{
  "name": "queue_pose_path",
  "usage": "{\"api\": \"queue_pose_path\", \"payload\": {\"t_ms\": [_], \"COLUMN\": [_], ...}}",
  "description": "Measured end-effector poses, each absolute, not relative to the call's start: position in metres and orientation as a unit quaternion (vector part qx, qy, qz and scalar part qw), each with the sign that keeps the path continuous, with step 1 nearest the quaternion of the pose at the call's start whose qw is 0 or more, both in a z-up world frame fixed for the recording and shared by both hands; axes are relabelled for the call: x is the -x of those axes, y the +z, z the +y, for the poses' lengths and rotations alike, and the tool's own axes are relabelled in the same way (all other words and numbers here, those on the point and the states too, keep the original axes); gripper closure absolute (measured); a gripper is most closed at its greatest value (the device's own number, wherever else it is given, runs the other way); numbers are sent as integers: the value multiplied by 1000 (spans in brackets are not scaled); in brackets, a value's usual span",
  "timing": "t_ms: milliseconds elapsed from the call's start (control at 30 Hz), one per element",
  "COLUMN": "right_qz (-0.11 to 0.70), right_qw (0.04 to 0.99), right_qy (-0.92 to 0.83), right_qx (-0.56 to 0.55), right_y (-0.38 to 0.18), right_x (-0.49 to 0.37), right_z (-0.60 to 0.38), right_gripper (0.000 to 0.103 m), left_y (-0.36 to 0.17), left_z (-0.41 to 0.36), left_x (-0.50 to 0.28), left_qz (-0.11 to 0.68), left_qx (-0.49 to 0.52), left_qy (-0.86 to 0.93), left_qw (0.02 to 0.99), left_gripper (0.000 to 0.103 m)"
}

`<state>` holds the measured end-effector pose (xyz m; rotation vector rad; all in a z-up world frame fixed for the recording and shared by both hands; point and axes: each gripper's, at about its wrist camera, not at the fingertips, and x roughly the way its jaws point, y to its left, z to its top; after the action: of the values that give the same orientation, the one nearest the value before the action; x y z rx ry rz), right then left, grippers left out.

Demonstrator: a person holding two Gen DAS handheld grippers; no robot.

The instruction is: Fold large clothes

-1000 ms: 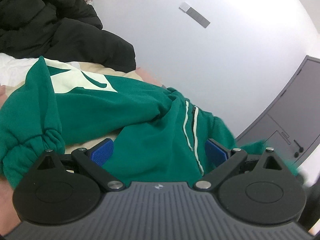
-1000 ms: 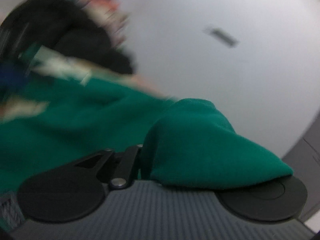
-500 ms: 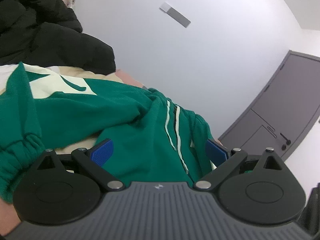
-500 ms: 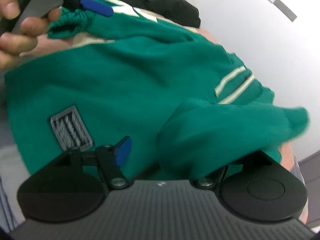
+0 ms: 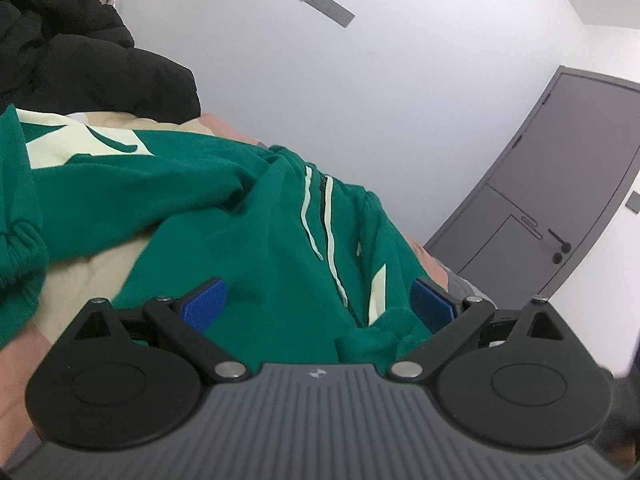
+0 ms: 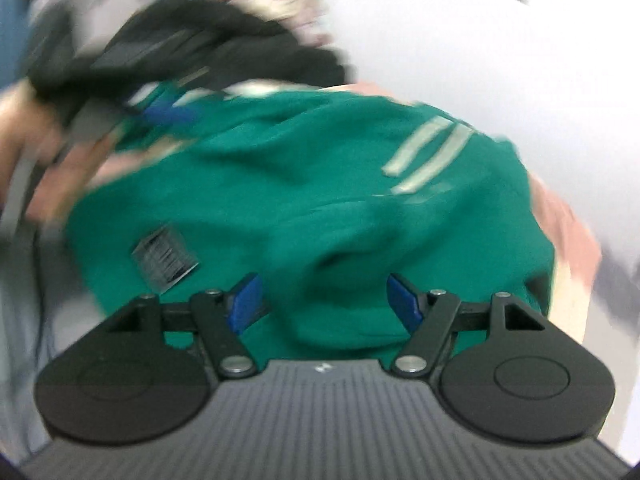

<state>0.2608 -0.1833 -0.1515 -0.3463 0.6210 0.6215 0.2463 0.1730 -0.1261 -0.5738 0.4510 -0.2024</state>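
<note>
A green hoodie with cream stripes and drawstrings lies rumpled on a beige bed cover. My left gripper is open, its blue pads wide apart just above the hoodie's front near the drawstrings. In the blurred right wrist view the hoodie fills the middle, with a grey label at its left. My right gripper is open over a fold of the green cloth and holds nothing. A hand and the other gripper's blue pad show at the far left of that view.
A black puffy jacket is heaped at the back left, also in the right wrist view. A white wall stands behind the bed, with a grey door at the right.
My right gripper has let go of the green fold it held and now stands open above the hoodie. My left gripper stays open and has shifted slightly over the cloth.
</note>
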Motion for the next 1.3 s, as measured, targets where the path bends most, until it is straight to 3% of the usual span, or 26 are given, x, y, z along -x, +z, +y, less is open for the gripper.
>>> {"api": "queue_pose_path", "payload": {"t_ms": [200, 433, 567, 600, 700, 900, 1100, 1233, 1300], "right_qz": [333, 346, 363, 361, 312, 231, 256, 263, 274], "right_qw": [924, 896, 874, 870, 886, 902, 854, 857, 857], "right_qy": [178, 93, 123, 142, 166, 96, 63, 70, 74], "right_qx": [-68, -263, -299, -304, -301, -352, -449, -437, -431], "right_y": [-153, -202, -229, -232, -224, -213, -262, -261, -254], "right_x": [-357, -450, -478, -480, -480, -477, -493, -493, -493], "right_z": [-259, -315, -315, -314, -315, -352, -397, -392, -388], "right_gripper": [32, 32, 64, 78, 94, 94, 96, 95, 90], "left_y": [-131, -145, -151, -153, -155, -157, -165, -168, -169], "left_z": [155, 150, 152, 153, 155, 148, 140, 137, 136], "left_x": [-256, -272, -282, -284, -289, -295, -306, -312, -314], "left_qz": [224, 240, 244, 247, 245, 231, 244, 249, 250], "left_qx": [252, 237, 249, 257, 272, 255, 241, 237, 233], "left_qy": [-95, -83, -76, -74, -68, -68, -74, -69, -67], "left_qw": [937, 938, 934, 931, 928, 936, 936, 936, 937], "left_gripper": [3, 3, 3, 3, 3, 3, 3, 3, 3]}}
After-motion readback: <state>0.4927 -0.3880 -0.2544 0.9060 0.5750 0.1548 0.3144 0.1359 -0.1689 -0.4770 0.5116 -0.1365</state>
